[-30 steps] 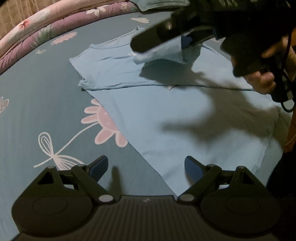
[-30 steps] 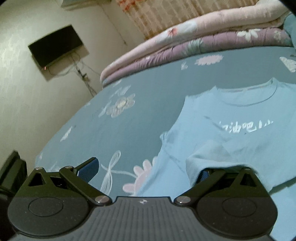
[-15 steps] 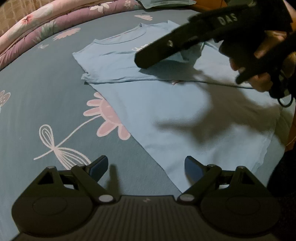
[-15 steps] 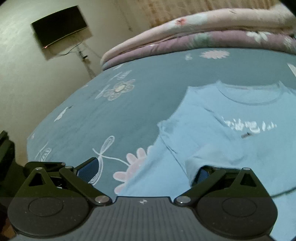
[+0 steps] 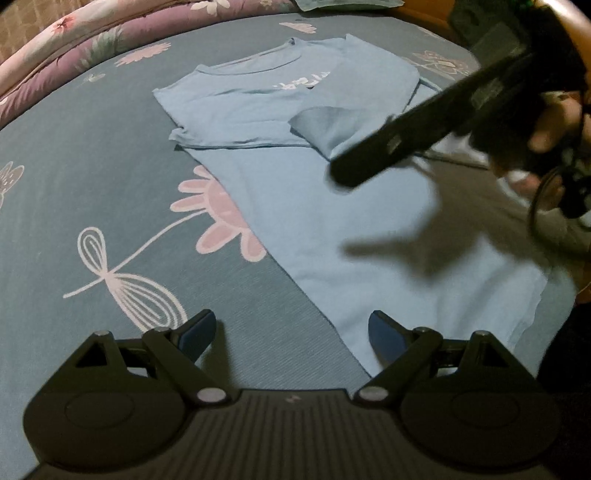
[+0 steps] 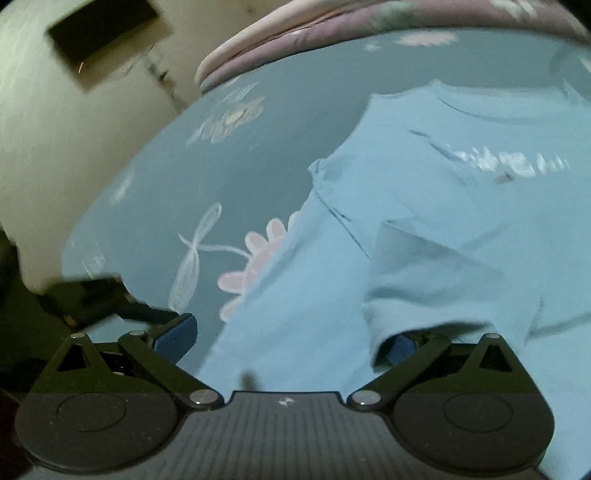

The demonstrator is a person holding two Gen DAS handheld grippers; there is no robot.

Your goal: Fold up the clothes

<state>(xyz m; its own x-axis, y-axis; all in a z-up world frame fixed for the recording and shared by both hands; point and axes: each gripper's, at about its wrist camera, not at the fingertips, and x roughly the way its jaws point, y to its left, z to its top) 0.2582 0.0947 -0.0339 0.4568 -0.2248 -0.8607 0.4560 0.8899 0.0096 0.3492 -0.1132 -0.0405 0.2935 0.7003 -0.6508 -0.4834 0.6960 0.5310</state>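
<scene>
Nearest in the left wrist view, the left gripper (image 5: 291, 328) hangs over the bed with its blue-padded jaws spread wide and nothing between them; one pad sits above the teal sheet, the other above the hem of the light blue T-shirt (image 5: 332, 206). That T-shirt lies flat on the floral bedsheet (image 5: 92, 184), hem toward the camera, neckline and white printed lettering at the far end, one side already folded in over the chest. A pink flower and a white dragonfly outline show on the sheet just beside the shirt's edge.

Over in the right wrist view, the right gripper (image 6: 284, 339) is tilted down low over the shirt, jaws also standing wide apart. A fold of the sleeve (image 6: 436, 291) drapes over its right pad, hiding most of it; the left pad is bare, so no pinch on the cloth. A hand (image 5: 550, 125) grips it in the left view, blurred.

Farther back, rolled pink and purple quilts (image 5: 92, 40) line the bed's far edge, and a dark wall-mounted television (image 6: 107, 26) hangs on the pale wall.
</scene>
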